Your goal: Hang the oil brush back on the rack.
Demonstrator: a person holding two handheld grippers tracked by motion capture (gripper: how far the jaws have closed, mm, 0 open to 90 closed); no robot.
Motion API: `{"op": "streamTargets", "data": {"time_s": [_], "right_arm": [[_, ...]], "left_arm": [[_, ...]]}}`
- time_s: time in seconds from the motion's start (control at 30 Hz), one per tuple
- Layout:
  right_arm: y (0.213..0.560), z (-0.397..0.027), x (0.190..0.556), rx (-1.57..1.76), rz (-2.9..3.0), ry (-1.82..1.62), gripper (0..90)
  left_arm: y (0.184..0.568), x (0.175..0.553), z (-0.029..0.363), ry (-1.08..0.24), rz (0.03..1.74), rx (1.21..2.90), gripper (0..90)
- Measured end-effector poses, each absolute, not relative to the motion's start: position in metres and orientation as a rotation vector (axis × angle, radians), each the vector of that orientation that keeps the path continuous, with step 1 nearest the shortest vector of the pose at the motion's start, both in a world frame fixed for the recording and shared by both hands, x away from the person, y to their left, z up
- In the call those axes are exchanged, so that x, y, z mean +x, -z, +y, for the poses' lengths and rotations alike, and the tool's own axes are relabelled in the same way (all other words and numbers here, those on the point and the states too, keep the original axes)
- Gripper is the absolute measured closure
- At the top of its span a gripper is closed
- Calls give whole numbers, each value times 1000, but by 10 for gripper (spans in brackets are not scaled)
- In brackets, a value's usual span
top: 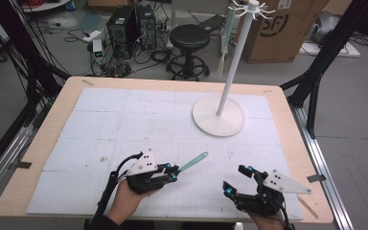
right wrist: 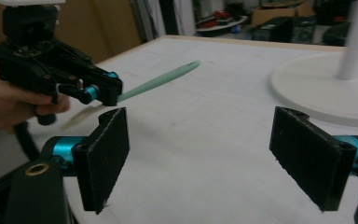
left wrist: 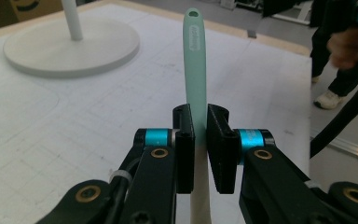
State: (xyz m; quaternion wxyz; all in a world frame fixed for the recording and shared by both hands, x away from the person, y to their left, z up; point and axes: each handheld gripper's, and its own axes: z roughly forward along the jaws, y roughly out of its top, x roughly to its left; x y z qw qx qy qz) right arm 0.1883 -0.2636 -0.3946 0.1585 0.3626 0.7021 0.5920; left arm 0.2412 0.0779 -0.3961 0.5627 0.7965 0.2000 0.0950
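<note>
Left tongs (top: 173, 171): clenched on the mint-green spatula (top: 193, 163), near its pale blade end.
Spatula: lifted off the bench (top: 67, 103), handle slanting up toward the white rack's round base (top: 219, 116), well apart from it.
Right tongs (top: 237, 180): released, jaws spread wide, nothing between them, just above the bench's near edge.

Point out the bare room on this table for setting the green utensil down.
Free: the white mat left of the stand base, and the strip between the left gripper holding the green utensil and the open right gripper. Crowded: around the stand base.
</note>
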Motion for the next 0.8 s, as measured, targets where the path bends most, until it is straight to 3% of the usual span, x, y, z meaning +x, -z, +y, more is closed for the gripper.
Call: {"op": "streamTargets", "data": {"time_s": [0.53,0.8], "right_arm": [[370,-226,201,936,1988,-1996,193],[360,-225,200,901,1981,-2069,414]], "left_arm": [[372,216,63,-232,332,1734,818],[372,210,56,-236,314,1709,817]]}}
